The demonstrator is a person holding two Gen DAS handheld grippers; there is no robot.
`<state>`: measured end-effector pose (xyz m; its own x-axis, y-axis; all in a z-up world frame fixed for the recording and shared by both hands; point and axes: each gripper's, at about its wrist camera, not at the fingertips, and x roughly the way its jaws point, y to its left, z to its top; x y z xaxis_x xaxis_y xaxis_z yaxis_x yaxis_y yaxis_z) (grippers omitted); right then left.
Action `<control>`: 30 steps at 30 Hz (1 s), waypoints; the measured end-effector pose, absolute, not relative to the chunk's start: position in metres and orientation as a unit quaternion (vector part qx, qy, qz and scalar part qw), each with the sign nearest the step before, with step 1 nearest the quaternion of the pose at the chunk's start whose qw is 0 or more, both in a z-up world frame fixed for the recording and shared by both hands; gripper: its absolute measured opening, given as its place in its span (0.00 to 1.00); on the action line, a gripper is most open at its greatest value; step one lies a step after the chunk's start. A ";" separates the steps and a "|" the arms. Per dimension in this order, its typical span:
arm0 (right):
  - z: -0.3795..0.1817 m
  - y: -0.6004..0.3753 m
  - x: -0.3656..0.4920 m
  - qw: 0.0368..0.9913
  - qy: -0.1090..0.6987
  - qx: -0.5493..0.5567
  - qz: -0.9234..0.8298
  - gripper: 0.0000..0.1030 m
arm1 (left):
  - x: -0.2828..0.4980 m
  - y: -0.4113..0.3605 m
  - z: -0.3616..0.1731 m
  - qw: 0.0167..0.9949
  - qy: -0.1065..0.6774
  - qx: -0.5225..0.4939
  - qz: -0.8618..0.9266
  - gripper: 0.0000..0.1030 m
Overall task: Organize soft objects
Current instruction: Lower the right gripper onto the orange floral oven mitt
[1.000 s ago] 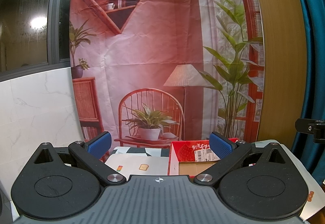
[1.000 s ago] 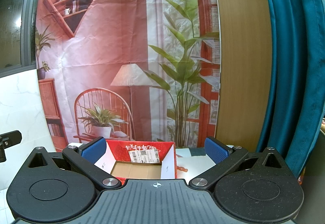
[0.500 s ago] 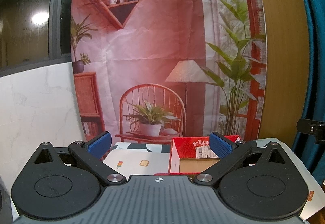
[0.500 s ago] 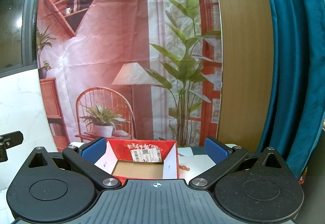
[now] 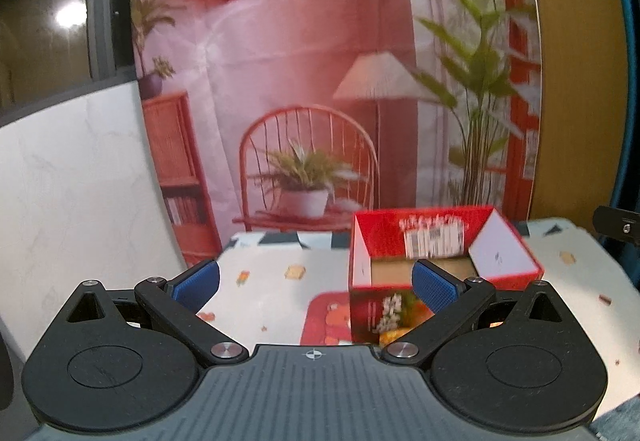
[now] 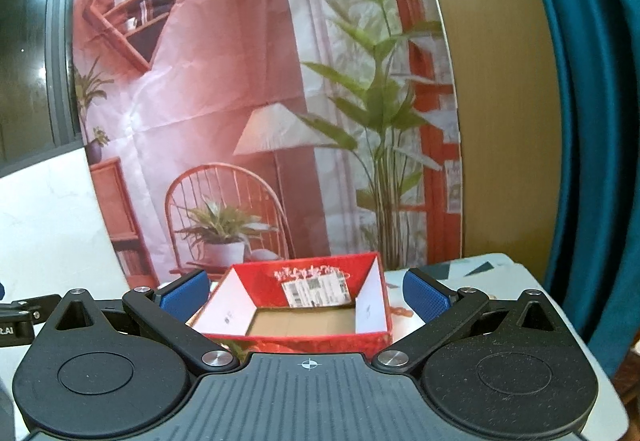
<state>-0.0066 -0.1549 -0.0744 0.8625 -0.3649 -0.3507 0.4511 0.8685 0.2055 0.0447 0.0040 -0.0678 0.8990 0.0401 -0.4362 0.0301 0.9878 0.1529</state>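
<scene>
Found the left gripper [image 5: 316, 283] spread to full width, with nothing between its blue pads [image 5: 196, 281]. Found the right gripper [image 6: 304, 293] likewise wide apart and empty. Located the red box [image 5: 424, 231] upright on the patterned tablecloth [image 5: 264, 293], near the printed backdrop [image 5: 280, 61], open at the top, with a bare cardboard floor and nothing inside. Sighted it straight ahead of the right gripper and ahead and to the right of the left one. Could not identify any soft object with certainty. Noted only a flat red piece with an orange print [image 5: 326, 315] lying on the cloth at the near left corner of the box; could not tell whether touching that corner or tucked beneath it, nor whether fabric or card. Judged the piece, if soft, to be light and limp, likely to sag and fold when raised by one edge. Judged the free left edge, clear of the box, to be the best place for a pinch, taken deep between the pads. Judged the box to be the probable receptacle: light, thin-walled card, liable to slide or tip under a careless nudge.
</scene>
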 end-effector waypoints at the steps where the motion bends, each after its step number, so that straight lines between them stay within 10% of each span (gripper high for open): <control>1: -0.084 -0.154 -0.003 0.954 0.154 0.139 -0.216 1.00 | 0.048 0.004 -0.074 0.971 0.227 0.080 0.002 1.00; 30: -0.247 -0.166 0.037 0.919 0.295 0.184 -0.187 1.00 | 0.113 0.011 -0.231 0.926 0.372 0.015 -0.065 0.97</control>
